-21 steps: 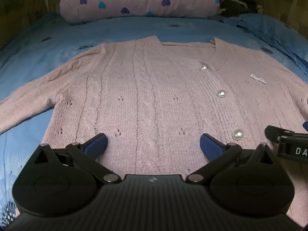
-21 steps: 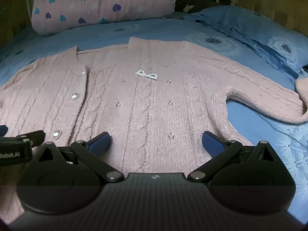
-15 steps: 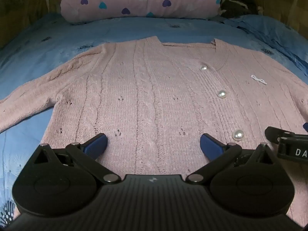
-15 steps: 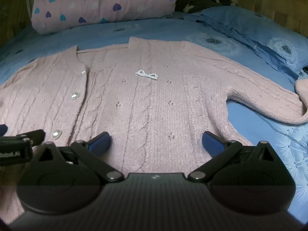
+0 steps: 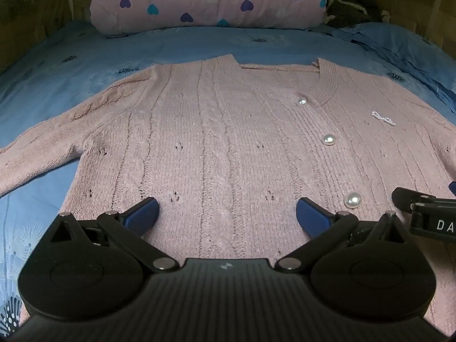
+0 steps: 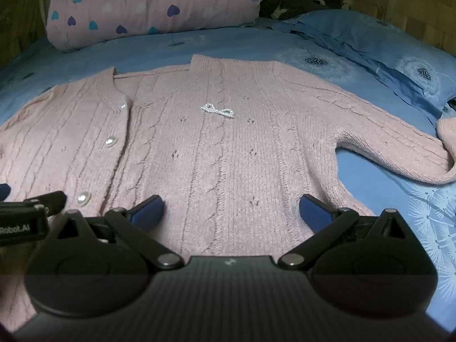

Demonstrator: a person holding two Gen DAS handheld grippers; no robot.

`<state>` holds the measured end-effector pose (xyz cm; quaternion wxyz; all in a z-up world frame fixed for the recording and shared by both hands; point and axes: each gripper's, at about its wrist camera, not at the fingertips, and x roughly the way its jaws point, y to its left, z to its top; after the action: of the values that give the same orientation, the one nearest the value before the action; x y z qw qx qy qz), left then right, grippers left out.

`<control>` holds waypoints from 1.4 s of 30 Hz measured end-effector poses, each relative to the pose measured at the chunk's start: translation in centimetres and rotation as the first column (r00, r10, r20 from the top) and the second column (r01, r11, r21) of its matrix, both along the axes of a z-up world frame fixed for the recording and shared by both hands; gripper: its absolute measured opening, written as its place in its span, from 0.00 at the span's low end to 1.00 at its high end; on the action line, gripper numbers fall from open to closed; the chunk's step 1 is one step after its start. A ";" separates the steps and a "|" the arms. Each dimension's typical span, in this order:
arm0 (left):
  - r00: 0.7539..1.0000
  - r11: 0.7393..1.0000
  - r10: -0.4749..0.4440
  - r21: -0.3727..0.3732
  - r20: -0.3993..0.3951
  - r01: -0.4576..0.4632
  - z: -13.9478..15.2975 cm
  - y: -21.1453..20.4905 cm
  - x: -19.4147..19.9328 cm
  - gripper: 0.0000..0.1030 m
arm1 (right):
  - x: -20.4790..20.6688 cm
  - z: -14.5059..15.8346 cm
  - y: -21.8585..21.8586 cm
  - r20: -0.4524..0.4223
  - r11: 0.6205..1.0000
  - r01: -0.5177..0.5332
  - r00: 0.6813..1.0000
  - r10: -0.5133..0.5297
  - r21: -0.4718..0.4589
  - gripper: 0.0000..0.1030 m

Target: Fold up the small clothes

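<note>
A pink cable-knit cardigan (image 5: 228,148) lies flat and face up on the blue bed, with pearl buttons (image 5: 328,139) and a small bead bow (image 6: 217,110); both sleeves spread outward. It also shows in the right wrist view (image 6: 228,154). My left gripper (image 5: 226,216) is open and empty, hovering over the cardigan's left lower half. My right gripper (image 6: 230,212) is open and empty over the right lower half. Each gripper's side shows in the other's view: the right one (image 5: 427,213), the left one (image 6: 25,216).
A pink bolster with heart prints (image 5: 205,0) lies across the head of the bed. A blue pillow (image 6: 384,48) sits at the right. The blue bedsheet (image 5: 42,79) surrounds the cardigan. A dark bundle (image 5: 350,8) lies behind the bolster.
Both views have shifted very slightly; the grippers stay open over the cardigan's lower part. Nothing taken hold of.
</note>
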<state>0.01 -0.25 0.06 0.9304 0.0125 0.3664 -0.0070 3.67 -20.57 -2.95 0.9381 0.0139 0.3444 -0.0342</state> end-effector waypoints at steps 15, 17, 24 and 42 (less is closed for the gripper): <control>1.000 1.000 0.000 0.001 0.001 0.000 -0.1 -0.1 -0.1 1.00 | 0.0 -0.1 0.1 0.000 1.000 0.000 1.000 0.000 -0.001 1.00; 1.000 1.000 0.000 0.002 0.002 0.000 -0.1 0.0 -0.1 1.00 | 0.0 -0.1 0.1 0.000 1.000 0.000 1.000 0.000 -0.001 1.00; 1.000 1.000 0.000 0.003 0.002 0.000 -0.1 -0.1 -0.1 1.00 | 0.0 -0.1 0.0 0.000 1.000 0.000 1.000 0.000 0.000 1.00; 1.000 1.000 0.001 0.000 0.003 -0.001 0.2 0.1 -0.6 1.00 | 0.1 -0.2 -0.1 0.000 1.000 0.001 1.000 -0.001 0.013 1.00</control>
<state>-0.63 -0.19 0.27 0.9308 0.0122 0.3652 -0.0064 3.77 -20.67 -3.11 0.9380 0.0201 0.3445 -0.0324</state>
